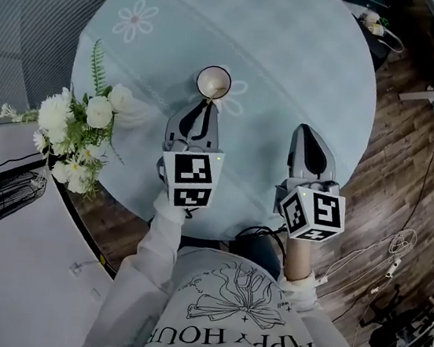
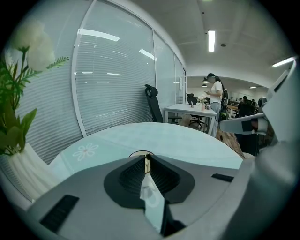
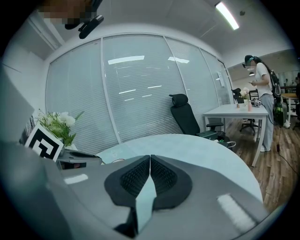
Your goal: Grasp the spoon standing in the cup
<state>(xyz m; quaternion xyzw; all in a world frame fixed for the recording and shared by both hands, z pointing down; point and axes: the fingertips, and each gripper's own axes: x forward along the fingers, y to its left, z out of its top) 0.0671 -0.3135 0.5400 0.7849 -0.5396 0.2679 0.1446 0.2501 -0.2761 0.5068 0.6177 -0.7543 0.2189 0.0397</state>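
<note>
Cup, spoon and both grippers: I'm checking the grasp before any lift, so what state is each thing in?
Cup: upright on the table, with the spoon in it.
Spoon: standing, its handle pinched between the left gripper's jaws.
Left gripper: shut on the spoon handle, right at the cup.
Right gripper: jaws together with nothing between them, away from the cup.
Vase of flowers: upright, untouched.

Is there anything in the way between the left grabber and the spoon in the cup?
No, nothing visible is in the way. The left gripper has its jaws closed on the spoon handle, right above the cup. The flowers stand off to its left, and the shut, empty right gripper is off to its right.
</note>
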